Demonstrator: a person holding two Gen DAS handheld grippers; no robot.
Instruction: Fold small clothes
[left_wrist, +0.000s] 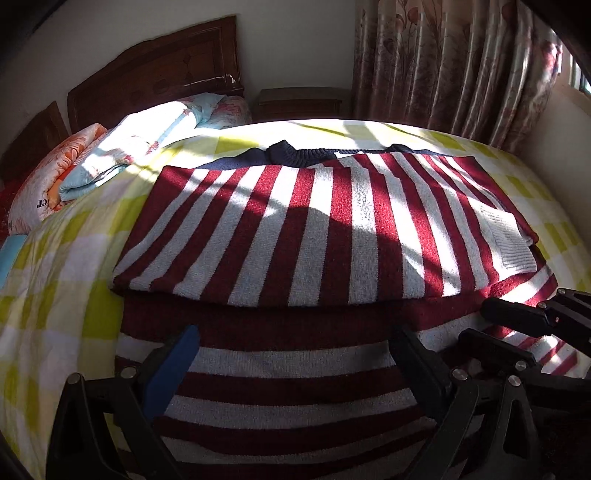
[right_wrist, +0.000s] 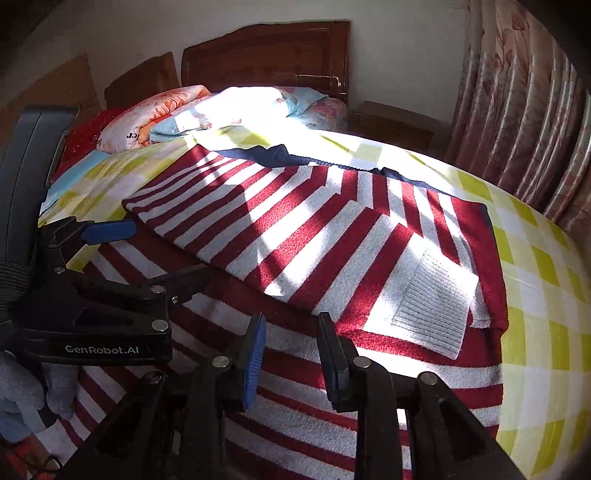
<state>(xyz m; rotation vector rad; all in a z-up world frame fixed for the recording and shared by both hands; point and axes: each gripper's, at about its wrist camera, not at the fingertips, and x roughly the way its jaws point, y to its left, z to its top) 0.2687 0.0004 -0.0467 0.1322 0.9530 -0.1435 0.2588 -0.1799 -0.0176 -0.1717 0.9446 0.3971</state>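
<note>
Striped sweater (left_wrist: 295, 229) lies flat on checked bedspread (left_wrist: 55, 280), sleeves already folded across its back, white cuff (right_wrist: 432, 314) on right side, near hem under both claws. Left gripper (left_wrist: 291, 362) spread wide, nothing betw. pads; right gripper (right_wrist: 291, 354) part-open w/ a narrow gap, also empty, both poised over hem end. Judgement: pinch hem corners thru both layers, evenly spaced, lift together & carry toward navy collar (left_wrist: 291, 153) so edges meet square w/o dragging sleeves.

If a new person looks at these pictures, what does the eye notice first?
First, the red-and-white striped knitted sweater, partly folded, in the middle of the yellow-green checked bedsheet. Then both black tongs, open just above its near striped part.
</note>
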